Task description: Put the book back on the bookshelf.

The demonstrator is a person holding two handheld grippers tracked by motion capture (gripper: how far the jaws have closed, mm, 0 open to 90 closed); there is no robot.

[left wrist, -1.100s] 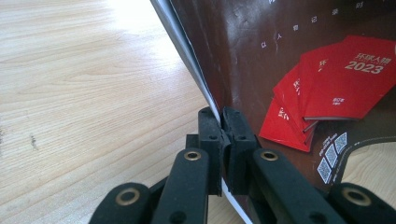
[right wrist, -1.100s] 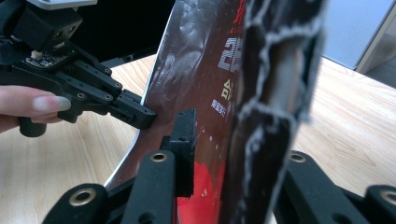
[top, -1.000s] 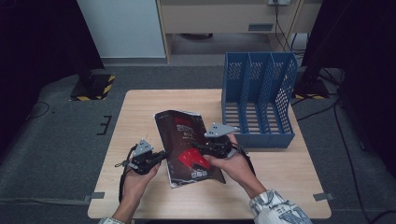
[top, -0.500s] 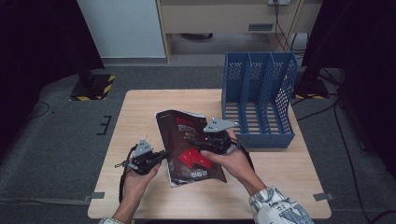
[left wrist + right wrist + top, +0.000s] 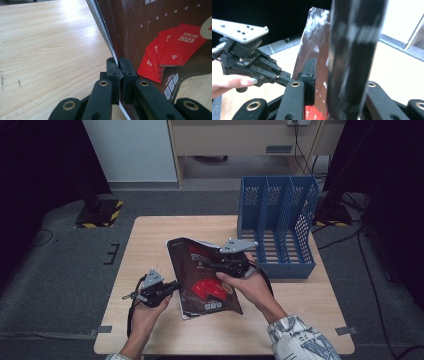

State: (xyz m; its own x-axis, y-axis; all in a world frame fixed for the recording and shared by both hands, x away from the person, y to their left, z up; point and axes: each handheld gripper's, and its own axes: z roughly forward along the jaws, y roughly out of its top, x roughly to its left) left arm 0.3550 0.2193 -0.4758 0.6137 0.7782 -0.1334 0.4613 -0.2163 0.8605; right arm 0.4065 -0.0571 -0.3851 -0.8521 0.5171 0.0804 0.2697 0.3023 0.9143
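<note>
Left gripper (image 5: 119, 65) clamped tight on left edge of glossy dark-brown magazine with red booklets on cover (image 5: 205, 279), centre of high view. Right gripper (image 5: 322, 75) jaws just closing around magazine's right side, grip uncertain. Blue perforated plastic file rack (image 5: 280, 227) upper right on light wooden table (image 5: 150, 235).

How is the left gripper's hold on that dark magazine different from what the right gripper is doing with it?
The left gripper has its jaws pinched shut on the magazine at its near left edge, low by the table; the right gripper sits higher, at the right edge, jaws set apart around the cover and just closing. The left holds the part near the table; the right lifts its side. Both are hand-held with black jaws.
</note>
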